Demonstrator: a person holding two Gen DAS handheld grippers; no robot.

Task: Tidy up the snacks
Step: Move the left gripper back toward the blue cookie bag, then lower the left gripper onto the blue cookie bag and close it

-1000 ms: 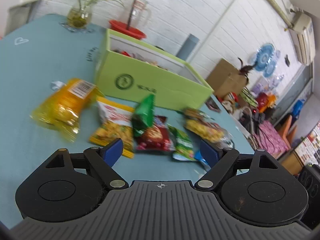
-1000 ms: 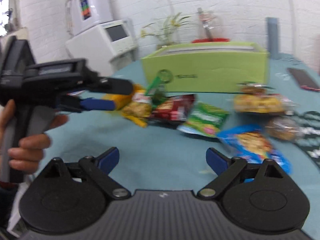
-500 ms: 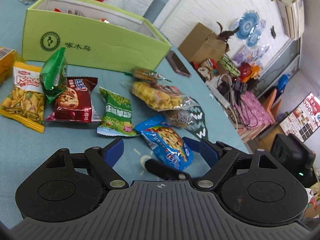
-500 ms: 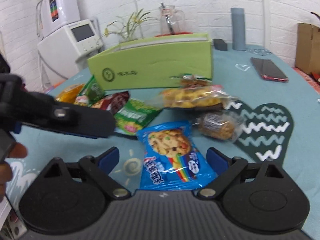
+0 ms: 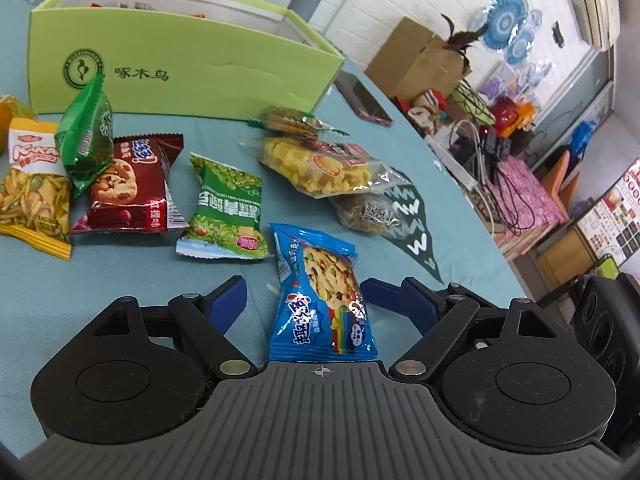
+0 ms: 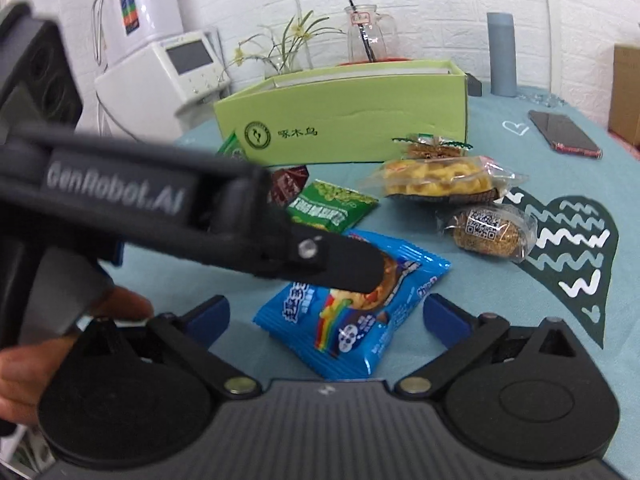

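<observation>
Now blue cookie packet (image 5: 324, 300) between spread left hand-held gripper (image 5: 320, 300) fingers, untouched.

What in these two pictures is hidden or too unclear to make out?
- Green box contents: both views, hidden by its walls.
- Orange packet: left wrist view, cut off by the frame edge.
- Blue cookie packet middle: right wrist view, covered by the left gripper's blurred fingers.

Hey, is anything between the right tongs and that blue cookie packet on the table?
Yes. The left tongs reach in from the left, one black finger lying across the top of the blue cookie packet. The right tongs are open around the packet, jaws just widened, not pressing it.
</observation>
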